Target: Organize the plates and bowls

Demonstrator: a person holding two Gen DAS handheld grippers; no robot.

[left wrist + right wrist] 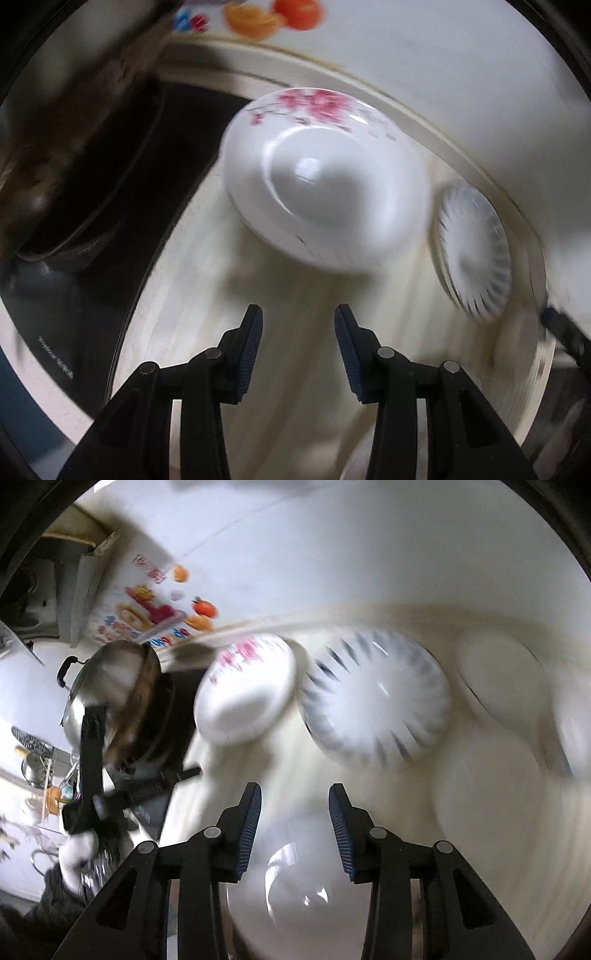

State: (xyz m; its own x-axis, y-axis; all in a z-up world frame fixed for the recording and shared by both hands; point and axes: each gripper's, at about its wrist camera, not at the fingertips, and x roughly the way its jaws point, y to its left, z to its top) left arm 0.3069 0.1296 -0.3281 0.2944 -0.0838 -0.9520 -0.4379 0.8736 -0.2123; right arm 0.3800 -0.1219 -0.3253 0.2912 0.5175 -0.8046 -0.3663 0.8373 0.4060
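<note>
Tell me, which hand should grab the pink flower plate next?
Probably the left. The left gripper has open, empty jaws with the pink flower plate straight ahead. From the right gripper, also open, that plate sits off to the left, with the blue-striped plate nearer its line.

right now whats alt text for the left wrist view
The open left tool holds nothing above a cream counter, pointing toward a white plate with pink flowers. A smaller blue-striped dish lies to its right and a dark pan to its left; the picture is motion-blurred.
</note>
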